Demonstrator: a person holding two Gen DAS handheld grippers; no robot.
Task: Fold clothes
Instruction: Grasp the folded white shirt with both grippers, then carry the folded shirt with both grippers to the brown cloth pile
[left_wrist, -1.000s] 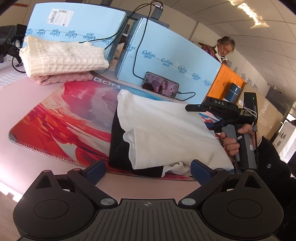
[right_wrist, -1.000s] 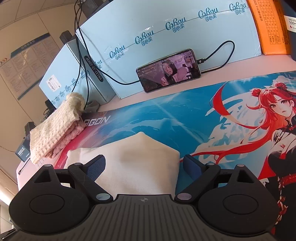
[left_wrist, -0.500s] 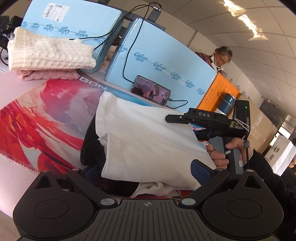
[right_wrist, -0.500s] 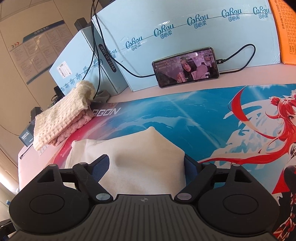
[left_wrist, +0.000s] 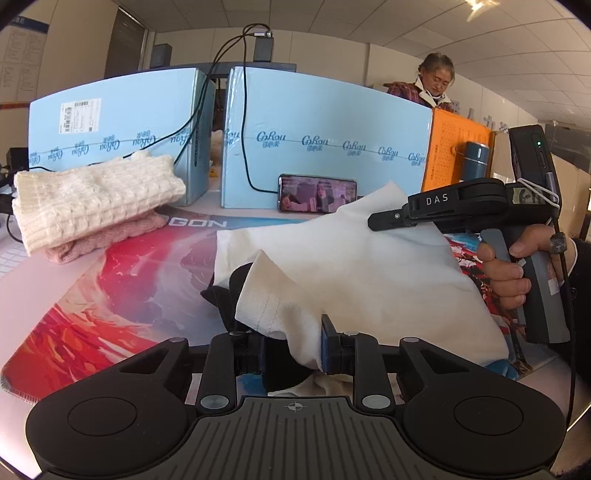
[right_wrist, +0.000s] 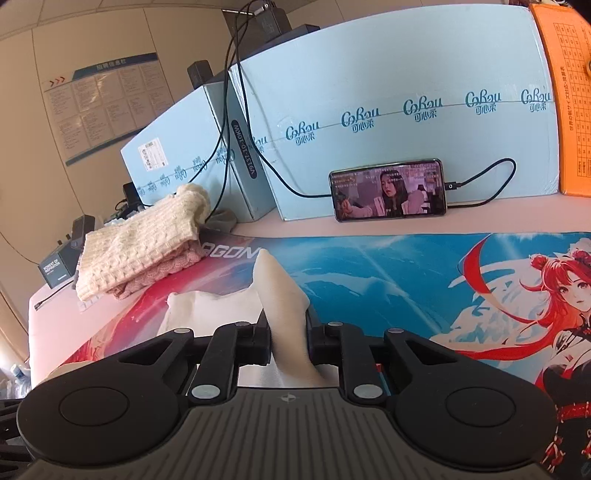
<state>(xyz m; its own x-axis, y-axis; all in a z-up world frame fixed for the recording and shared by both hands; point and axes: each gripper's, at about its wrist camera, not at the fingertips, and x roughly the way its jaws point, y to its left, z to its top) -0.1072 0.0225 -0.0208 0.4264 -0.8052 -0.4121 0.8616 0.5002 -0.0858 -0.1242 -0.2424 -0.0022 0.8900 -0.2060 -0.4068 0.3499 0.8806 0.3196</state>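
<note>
- Both grippers have just been closing, and each now has cloth pinched between its pads.
- The left gripper (left_wrist: 293, 349) is clamped on a bunched bit of the white garment (left_wrist: 354, 273) at its near edge. There's black fabric (left_wrist: 236, 291) tucked under the white there, and some of it is caught in the jaws too, as far as I can see.
- The right gripper (right_wrist: 288, 341) is squeezing a fold of the same white garment (right_wrist: 284, 306); a peak of cloth sticks up past the pads.
- From the left wrist view you can see the person's right hand (left_wrist: 509, 273) wrapped round the grey handle of the other tool, over at the garment's right side.
- The garment sits on the printed desk mat (left_wrist: 122, 280), towards the mat's near edge, partly pulled up off it where the tools grip.
- Folded knitwear (left_wrist: 96, 203) is stacked at the mat's far left corner, cream piece on top of a pink one.
- Along the back edge of the desk: two pale blue boxes (left_wrist: 325, 136), a phone (right_wrist: 388, 190) leaning against the right one with a video playing and a cable plugged in, and an orange box (left_wrist: 458, 147) further right.
- Another person (left_wrist: 432, 85) is standing behind the boxes.
</note>
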